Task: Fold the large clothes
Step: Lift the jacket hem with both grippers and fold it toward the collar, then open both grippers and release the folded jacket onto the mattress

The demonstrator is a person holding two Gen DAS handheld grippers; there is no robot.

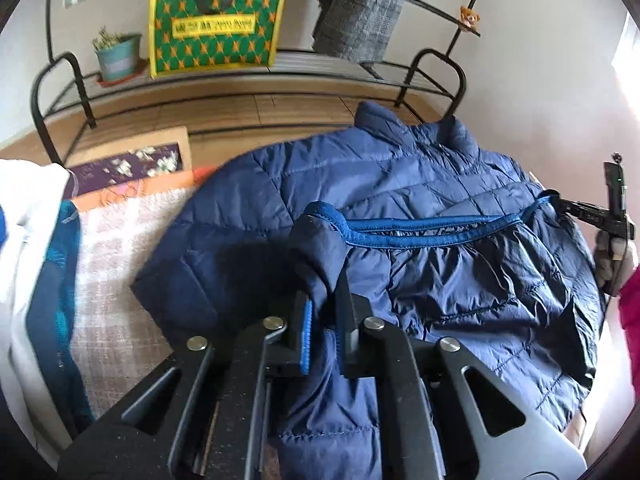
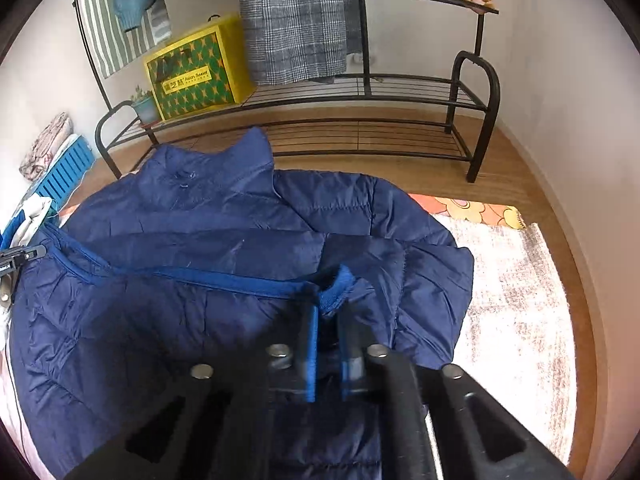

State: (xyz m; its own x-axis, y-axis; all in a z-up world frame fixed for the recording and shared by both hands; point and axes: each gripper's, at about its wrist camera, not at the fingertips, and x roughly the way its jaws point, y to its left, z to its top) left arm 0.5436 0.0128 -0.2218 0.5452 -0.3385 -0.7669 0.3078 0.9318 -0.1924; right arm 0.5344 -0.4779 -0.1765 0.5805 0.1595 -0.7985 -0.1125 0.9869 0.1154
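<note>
I am holding the big blue puffy jacket (image 1: 360, 184) with both tools. It is lying flat on the pale rug (image 1: 120, 248), on the floor in front of the black metal rack (image 2: 472, 92).

My left gripper (image 1: 322, 312) is pinched nearly closed on one end of the jacket's hem (image 1: 420, 230), the bright blue strip. My right gripper (image 2: 328, 340) is pinched nearly closed on the other end of that strip. So the hem is running straight across from one tool to the other, stretched between them.

The jacket's long way is going away from me. The collar (image 2: 244, 152) is pointing at the rack, far from both tools. The hem is the near end, and I am lifting it over the middle of the jacket.

So I think I am folding the bottom up toward the collar. Both tools are just as near to the hem, so they need to go forward together, straight toward the collar. If one goes ahead, the fold will probably come out crooked.
</note>
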